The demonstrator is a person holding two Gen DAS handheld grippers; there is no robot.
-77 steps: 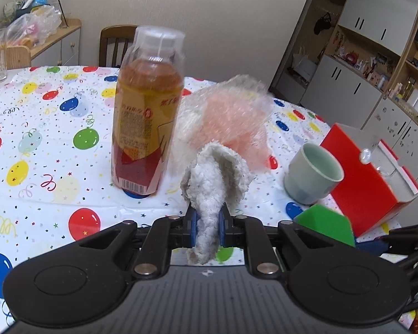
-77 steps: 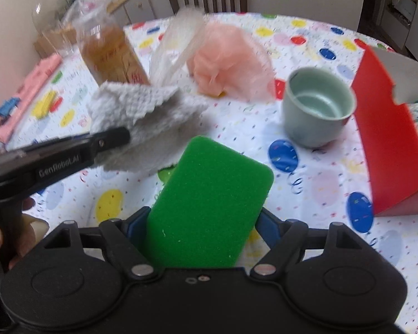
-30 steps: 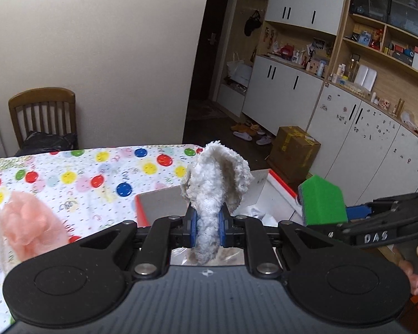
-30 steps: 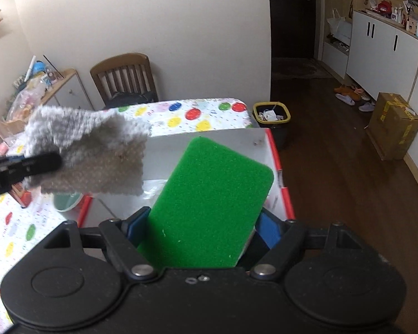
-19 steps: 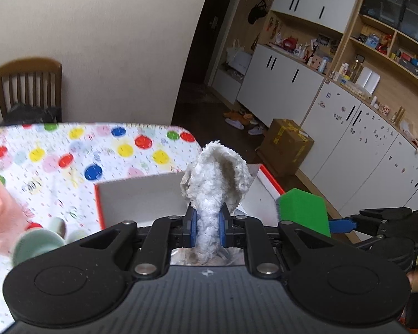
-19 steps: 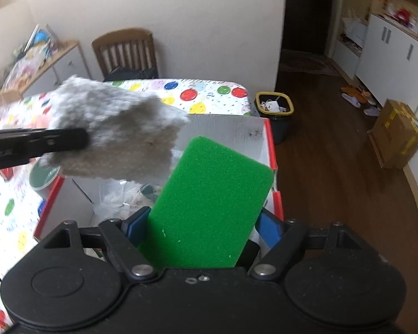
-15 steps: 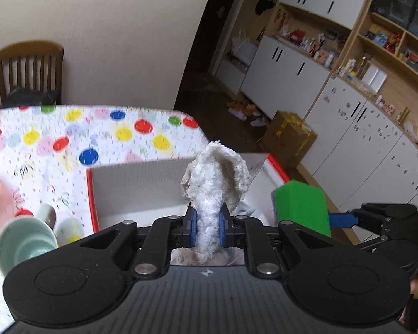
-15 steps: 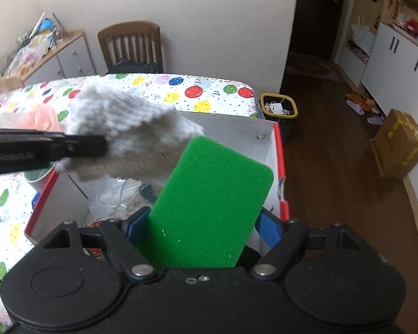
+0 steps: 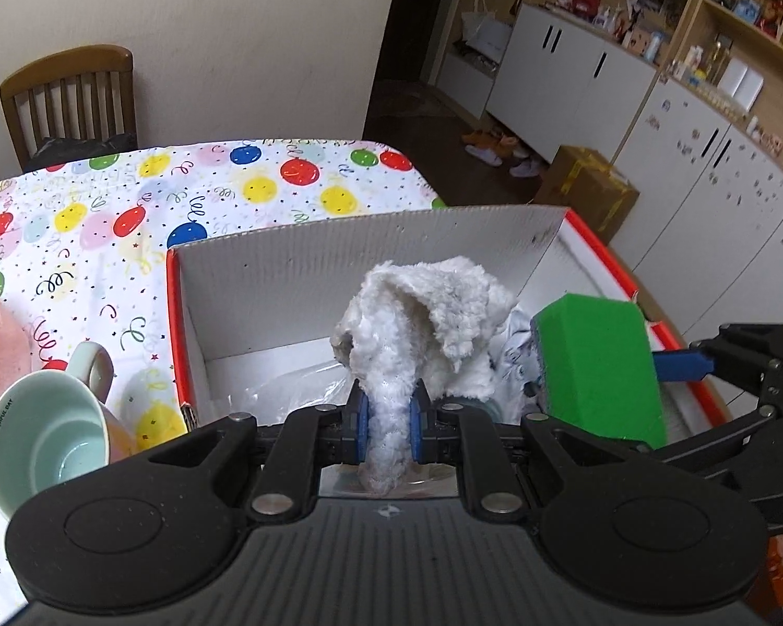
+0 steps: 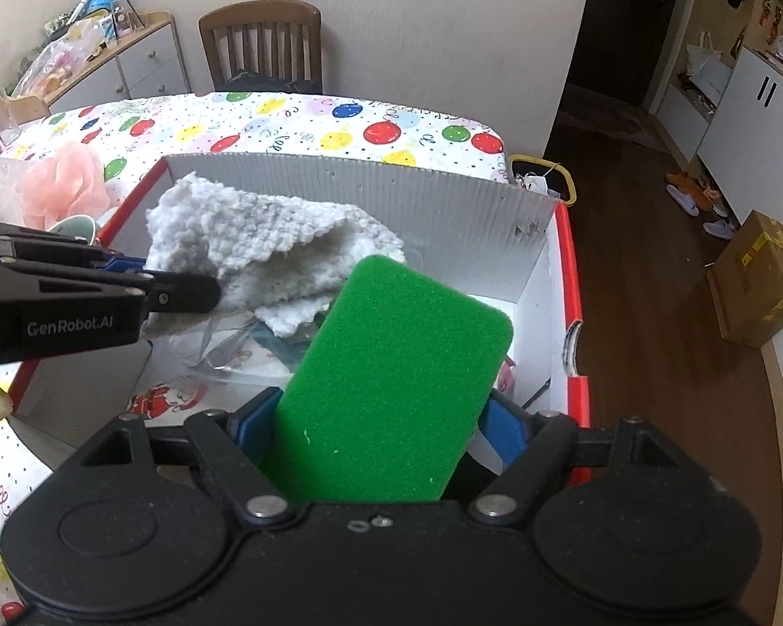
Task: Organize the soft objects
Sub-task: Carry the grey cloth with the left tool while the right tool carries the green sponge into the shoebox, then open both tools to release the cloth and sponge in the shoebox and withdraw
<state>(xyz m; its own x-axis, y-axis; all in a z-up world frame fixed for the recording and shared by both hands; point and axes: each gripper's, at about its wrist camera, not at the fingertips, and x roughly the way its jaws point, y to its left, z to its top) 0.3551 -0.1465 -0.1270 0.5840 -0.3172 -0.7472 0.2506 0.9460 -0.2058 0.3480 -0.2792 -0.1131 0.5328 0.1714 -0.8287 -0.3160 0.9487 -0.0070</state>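
Note:
A fluffy white cloth (image 9: 417, 318) is pinched in my left gripper (image 9: 389, 420), which is shut on it and hangs over the open red box (image 9: 175, 313) with white inner walls. The same white cloth (image 10: 266, 255) and the left gripper (image 10: 182, 295) show at the left of the right wrist view. My right gripper (image 10: 376, 425) is shut on a green sponge (image 10: 391, 386), held over the near right part of the red box (image 10: 569, 281). The green sponge (image 9: 600, 365) and right gripper (image 9: 673, 365) appear at the right of the left wrist view. Clear plastic wrapping (image 10: 219, 354) lies inside the box.
A pale green mug (image 9: 47, 438) stands left of the box on the balloon-print tablecloth (image 9: 182, 193). A pink mesh puff (image 10: 68, 182) lies further left. A wooden chair (image 10: 261, 47) stands behind the table. A cardboard carton (image 10: 762, 281) sits on the wooden floor at the right.
Both grippers have come down and forward over the red box, with cloth and sponge still held. The box interior now fills the middle of both views.

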